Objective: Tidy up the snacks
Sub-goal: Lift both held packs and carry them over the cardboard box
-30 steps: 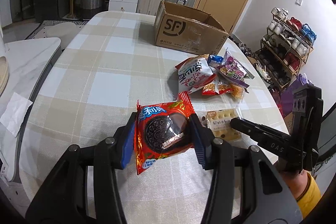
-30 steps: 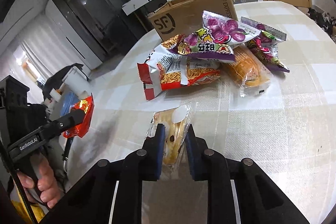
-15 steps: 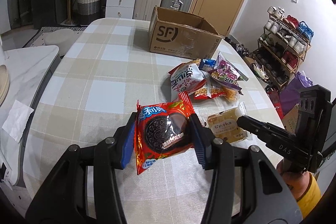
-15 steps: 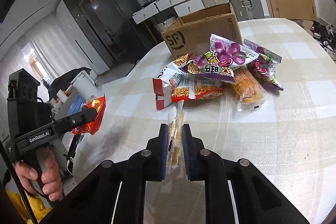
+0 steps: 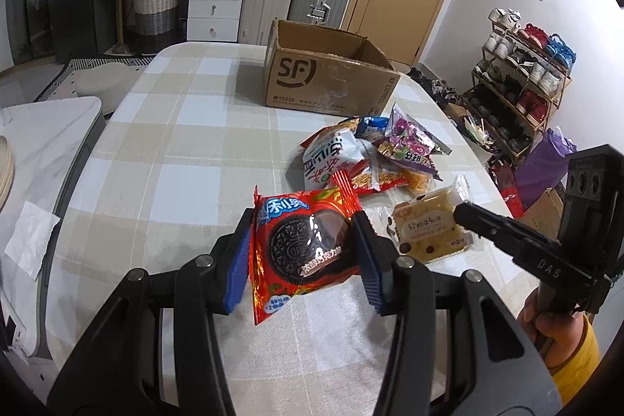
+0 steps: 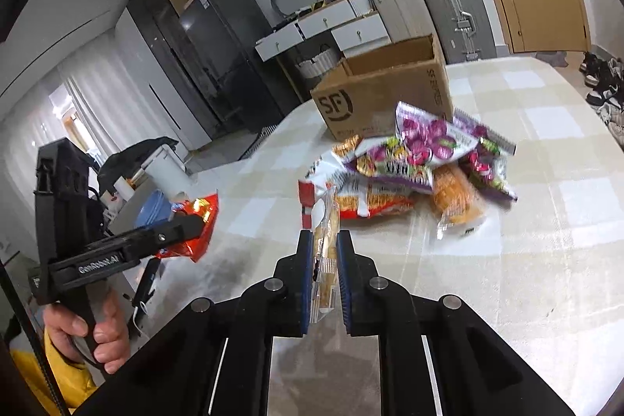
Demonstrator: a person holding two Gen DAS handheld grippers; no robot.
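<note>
1 glossy red cookie packet [image 5: 302, 248], clamped flat between left gripper [image 5: 304, 260] jaws. 1 clear cake packet [image 6: 325, 252], pinched edgewise in right gripper [image 6: 325, 273] jaws. 1 cardboard box [image 5: 331, 73] beyond both.

Red cookie packet [image 5: 302, 252], beige-checked tablecloth [image 5: 187, 151]

"SF" and "95338" on the cardboard box [image 5: 327, 80]; "DAS" on the right gripper [image 5: 464, 217]; "GenRobot.AI" on the left gripper [image 6: 195, 225]

Even indoor light, fisheye edge warp, blur on snack pile [image 6: 421, 162].
</note>
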